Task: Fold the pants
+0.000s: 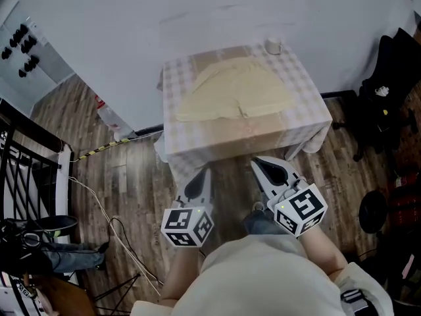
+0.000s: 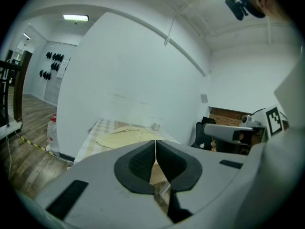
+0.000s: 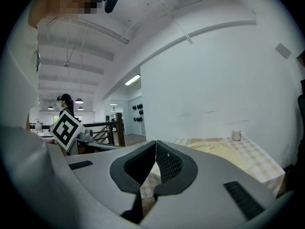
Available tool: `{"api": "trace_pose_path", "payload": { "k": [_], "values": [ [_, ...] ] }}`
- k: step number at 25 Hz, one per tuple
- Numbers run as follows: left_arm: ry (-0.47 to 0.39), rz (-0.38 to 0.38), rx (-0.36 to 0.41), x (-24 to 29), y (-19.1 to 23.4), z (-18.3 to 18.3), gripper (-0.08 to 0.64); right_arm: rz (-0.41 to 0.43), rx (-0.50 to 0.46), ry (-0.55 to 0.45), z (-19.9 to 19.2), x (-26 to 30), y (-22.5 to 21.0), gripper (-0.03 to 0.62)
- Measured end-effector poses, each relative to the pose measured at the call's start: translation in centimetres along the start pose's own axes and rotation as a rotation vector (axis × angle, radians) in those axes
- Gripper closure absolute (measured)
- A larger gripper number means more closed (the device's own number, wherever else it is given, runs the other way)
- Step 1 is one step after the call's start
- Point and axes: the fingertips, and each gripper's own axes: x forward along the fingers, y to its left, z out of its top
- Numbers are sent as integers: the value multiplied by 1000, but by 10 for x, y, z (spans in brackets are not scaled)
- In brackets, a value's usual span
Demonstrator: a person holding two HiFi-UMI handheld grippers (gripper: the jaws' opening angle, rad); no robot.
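Note:
Pale yellow pants (image 1: pixel 231 92) lie spread on a small table with a checked cloth (image 1: pixel 306 101) against the white wall; they also show as a yellow patch in the left gripper view (image 2: pixel 125 136) and the right gripper view (image 3: pixel 224 151). My left gripper (image 1: pixel 198 171) hangs in the air in front of the table's near edge, shut with nothing between its pads. To its right my right gripper (image 1: pixel 258 164) is held the same way, also shut and empty. Both stand short of the table and touch nothing.
A white cup (image 1: pixel 273 45) stands at the table's far right corner. A plastic bottle (image 1: pixel 108 116) sits on the wood floor left of the table. Black chair and gear (image 1: pixel 388 97) fill the right side; a black rack (image 1: pixel 29 176) and cables stand at left.

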Motion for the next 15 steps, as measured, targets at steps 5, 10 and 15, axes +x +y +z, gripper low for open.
{"api": "trace_pose_path", "payload": {
  "k": [5,10,15],
  "values": [
    [-10,45,-13,37,3,11,554,40,-9,-4,12,21,-36,592],
    [-33,92,-49,75,7,23,554,87,-20,5,19,41,-74,592],
    [-50,146,-63,107,8,29,554,130,-25,5,24,54,-107,592]
  ]
}}
